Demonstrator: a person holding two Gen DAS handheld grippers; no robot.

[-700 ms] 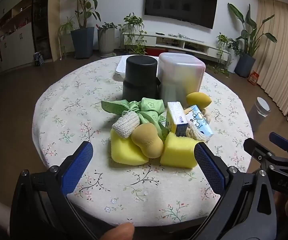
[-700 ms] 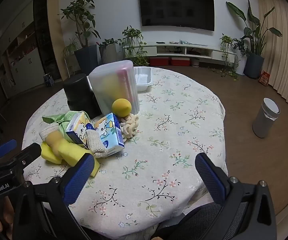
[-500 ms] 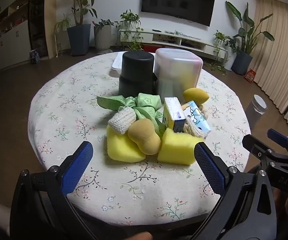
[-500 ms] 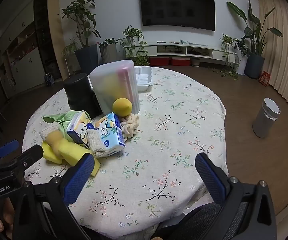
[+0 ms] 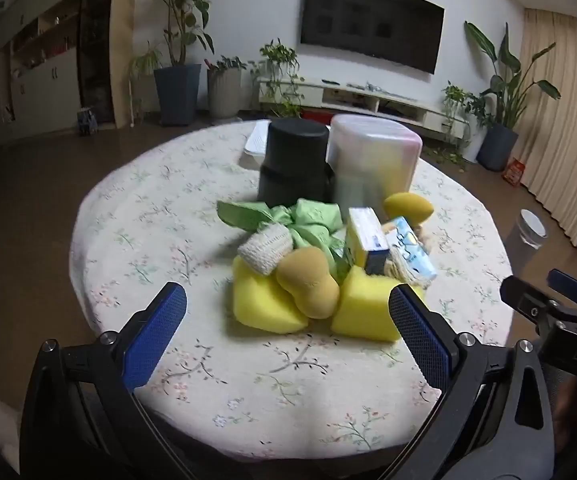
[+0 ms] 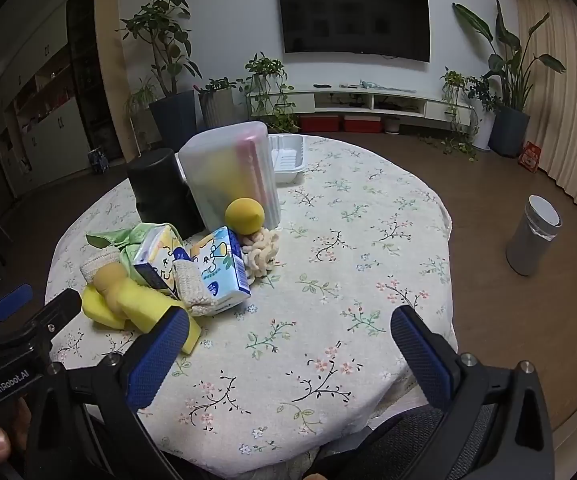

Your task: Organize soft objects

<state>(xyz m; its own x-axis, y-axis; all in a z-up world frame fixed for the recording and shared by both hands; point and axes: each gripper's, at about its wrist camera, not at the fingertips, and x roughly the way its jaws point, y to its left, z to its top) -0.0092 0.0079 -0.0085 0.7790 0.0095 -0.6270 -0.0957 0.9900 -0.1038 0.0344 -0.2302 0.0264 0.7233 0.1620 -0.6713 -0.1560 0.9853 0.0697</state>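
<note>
A heap of soft things lies mid-table: two yellow sponges (image 5: 264, 306) (image 5: 366, 308), a tan gourd-shaped sponge (image 5: 308, 282), a woven pad (image 5: 264, 248), a green cloth (image 5: 308, 220), two tissue packs (image 5: 366, 238) (image 6: 220, 266), a yellow egg sponge (image 6: 244, 216) and a cream knitted piece (image 6: 260, 252). My left gripper (image 5: 288, 328) is open and empty, just short of the sponges. My right gripper (image 6: 288, 348) is open and empty over bare tablecloth, to the right of the heap.
A black cylindrical container (image 5: 294, 164) and a translucent lidded box (image 5: 372, 164) stand behind the heap. A white tray (image 6: 286, 156) sits at the far edge. The round table (image 6: 368, 240) has a floral cloth. A grey bin (image 6: 532, 240) stands on the floor at right.
The left gripper has drawn a little closer to the heap and its view has tilted up. The right gripper has barely moved. Both stay open.
</note>
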